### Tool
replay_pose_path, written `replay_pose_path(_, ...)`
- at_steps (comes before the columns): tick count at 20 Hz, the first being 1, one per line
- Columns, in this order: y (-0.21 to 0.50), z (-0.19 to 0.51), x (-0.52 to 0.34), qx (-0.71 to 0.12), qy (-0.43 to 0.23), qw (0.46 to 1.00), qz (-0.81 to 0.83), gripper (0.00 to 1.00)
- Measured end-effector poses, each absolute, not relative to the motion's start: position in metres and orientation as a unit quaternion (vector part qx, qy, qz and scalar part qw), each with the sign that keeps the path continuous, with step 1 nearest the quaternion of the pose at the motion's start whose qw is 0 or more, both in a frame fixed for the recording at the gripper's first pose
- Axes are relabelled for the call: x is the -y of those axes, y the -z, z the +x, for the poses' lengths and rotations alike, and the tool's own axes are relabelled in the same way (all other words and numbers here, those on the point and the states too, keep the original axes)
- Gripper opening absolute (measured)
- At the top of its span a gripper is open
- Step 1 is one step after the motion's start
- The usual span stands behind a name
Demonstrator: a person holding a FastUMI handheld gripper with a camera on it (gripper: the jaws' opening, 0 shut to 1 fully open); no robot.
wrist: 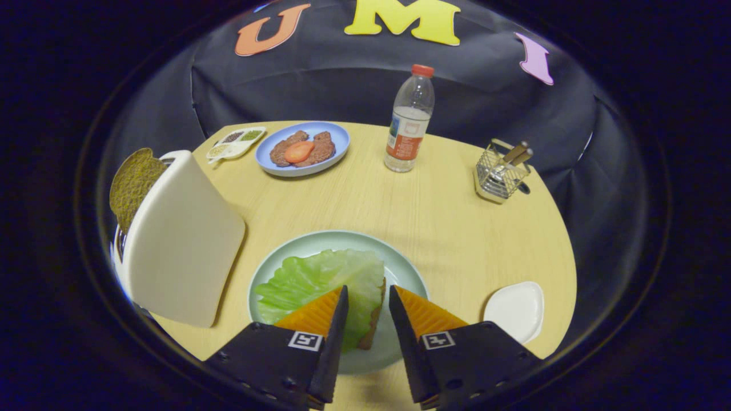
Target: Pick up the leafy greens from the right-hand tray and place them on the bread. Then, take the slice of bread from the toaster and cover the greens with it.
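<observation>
The gripper (pixel 368 294) hangs low over the near side of the round pale wooden table (pixel 434 217), fingers apart and clamped on nothing. Between them sits a pale green round plate (pixel 400 268) holding the light green lettuce leaf (pixel 320 279) spread over a bread slice (pixel 374 325). Left stands a cream toaster (pixel 183 240) with a brown bread slice (pixel 132 182) upright in its slot. Near right lies a small white tray (pixel 517 311); open tabletop stretches beyond the plate.

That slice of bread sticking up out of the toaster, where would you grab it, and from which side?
Probably by its exposed top half, coming from above. The bread slice stands upright in the toaster slot with its rounded top sticking out, so one finger could go on each flat face. The hand-held gripper is open over the lettuce.
</observation>
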State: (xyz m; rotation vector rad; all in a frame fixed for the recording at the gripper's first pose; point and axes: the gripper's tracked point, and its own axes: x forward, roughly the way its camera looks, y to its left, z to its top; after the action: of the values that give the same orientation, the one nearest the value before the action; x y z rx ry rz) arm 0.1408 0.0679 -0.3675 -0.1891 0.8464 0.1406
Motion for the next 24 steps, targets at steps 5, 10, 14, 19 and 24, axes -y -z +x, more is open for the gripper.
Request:
replay_pose_path(5, 0.316, 0.115, -0.077, -0.347, -0.079, 0.928, -0.111, 0.82)
replay_pose_path(10, 0.274, 0.09, -0.109, -0.3, -0.099, 0.944, -0.097, 0.9)
replay_pose_path(14, 0.232, 0.079, -0.148, -0.258, -0.112, 0.957, -0.073, 0.94)
replay_pose_path(19, 0.192, 0.068, -0.202, -0.223, -0.142, 0.963, -0.049, 0.94)
replay_pose_path(24, 0.194, 0.075, -0.254, -0.223, -0.16, 0.96, -0.058, 0.94)
